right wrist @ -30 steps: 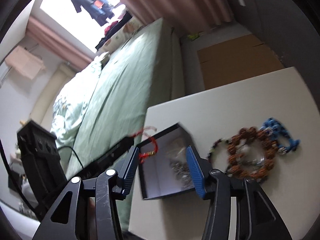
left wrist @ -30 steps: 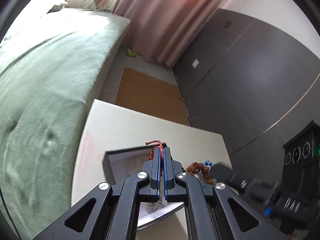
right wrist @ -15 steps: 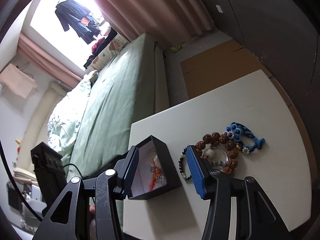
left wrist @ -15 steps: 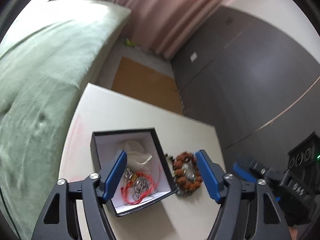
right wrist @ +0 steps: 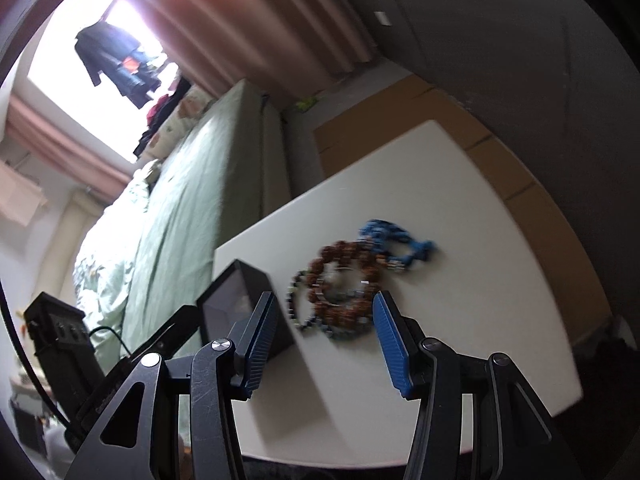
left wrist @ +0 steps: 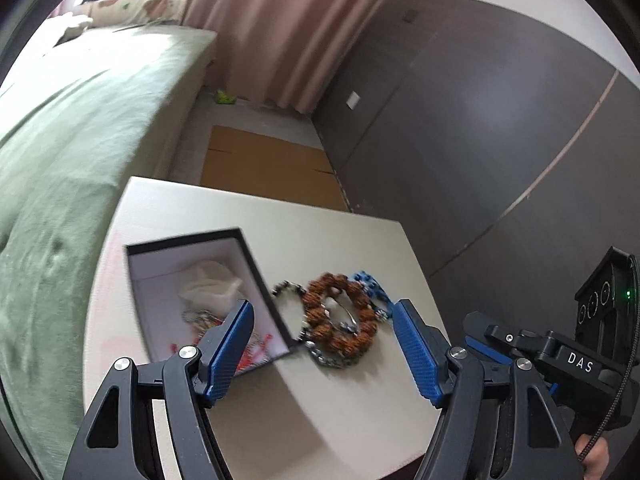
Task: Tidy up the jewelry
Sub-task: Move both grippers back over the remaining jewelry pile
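Left wrist view: the left tool (left wrist: 320, 344) hangs wide open and empty above the brown bead bracelet (left wrist: 340, 316), beside the black jewelry box (left wrist: 192, 276); the right tool (right wrist: 324, 336) is also open, gripping nothing.

A green-covered bed (left wrist: 72, 128) is seen left of the table, pink curtains (left wrist: 264, 28) far behind, cardboard (left wrist: 268, 164) on the floor.

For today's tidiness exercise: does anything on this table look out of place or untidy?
Yes. Outside the black box, a brown bead bracelet, a blue piece and a dark bead strand lie overlapping in a heap on the white table, not stored with the jewelry inside.
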Tool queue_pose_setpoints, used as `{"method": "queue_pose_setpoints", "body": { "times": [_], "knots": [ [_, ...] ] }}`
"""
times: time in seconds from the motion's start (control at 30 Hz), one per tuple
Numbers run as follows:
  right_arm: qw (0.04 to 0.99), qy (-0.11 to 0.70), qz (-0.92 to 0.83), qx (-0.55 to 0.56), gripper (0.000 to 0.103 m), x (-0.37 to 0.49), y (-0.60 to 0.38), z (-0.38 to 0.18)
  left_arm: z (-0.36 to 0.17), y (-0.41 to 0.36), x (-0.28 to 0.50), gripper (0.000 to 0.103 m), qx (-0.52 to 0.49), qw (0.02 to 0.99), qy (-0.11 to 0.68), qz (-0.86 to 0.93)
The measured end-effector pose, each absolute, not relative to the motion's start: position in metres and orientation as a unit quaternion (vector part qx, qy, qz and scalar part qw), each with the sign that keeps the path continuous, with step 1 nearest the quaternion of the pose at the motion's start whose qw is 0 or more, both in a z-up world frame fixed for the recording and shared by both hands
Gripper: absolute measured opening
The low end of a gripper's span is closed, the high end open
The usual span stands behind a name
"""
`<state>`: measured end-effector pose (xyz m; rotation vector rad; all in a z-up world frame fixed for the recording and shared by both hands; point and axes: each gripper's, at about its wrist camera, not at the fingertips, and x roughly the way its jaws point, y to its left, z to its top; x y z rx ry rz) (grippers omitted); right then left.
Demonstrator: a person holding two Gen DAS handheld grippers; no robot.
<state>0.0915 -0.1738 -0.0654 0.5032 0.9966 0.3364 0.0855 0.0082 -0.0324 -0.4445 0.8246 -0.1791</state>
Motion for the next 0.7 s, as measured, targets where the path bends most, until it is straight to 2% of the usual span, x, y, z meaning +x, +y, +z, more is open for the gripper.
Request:
{"method": "queue_pose_setpoints", "body": {
  "times": [0.13, 0.4, 0.67, 0.7],
  "knots": [
    [0.824, 0.488, 0.137, 0.254, 0.051, 0.089, -0.195, -0.079, -0.039, -0.012, 0.09, 0.064, -0.2, 0.885, 0.409, -0.099],
    [0.819, 0.481, 0.125, 0.287, 0.051, 0.096, -0.22, -0.081, -0.062, -0.053, 0.099, 0.064, -0.163, 0.883, 0.428, -0.104],
    [0.817, 0.485, 0.125, 0.287, 0.05, 0.099, -0.221, -0.083, -0.086, -0.057, 0.111, 0.063, -0.148, 0.881, 0.445, -0.063],
    [0.817, 0.485, 0.124, 0.285, 0.05, 0.099, -0.221, -0.083, -0.089, -0.052, 0.112, 0.059, -0.149, 0.882, 0.445, -0.049]
  ]
}}
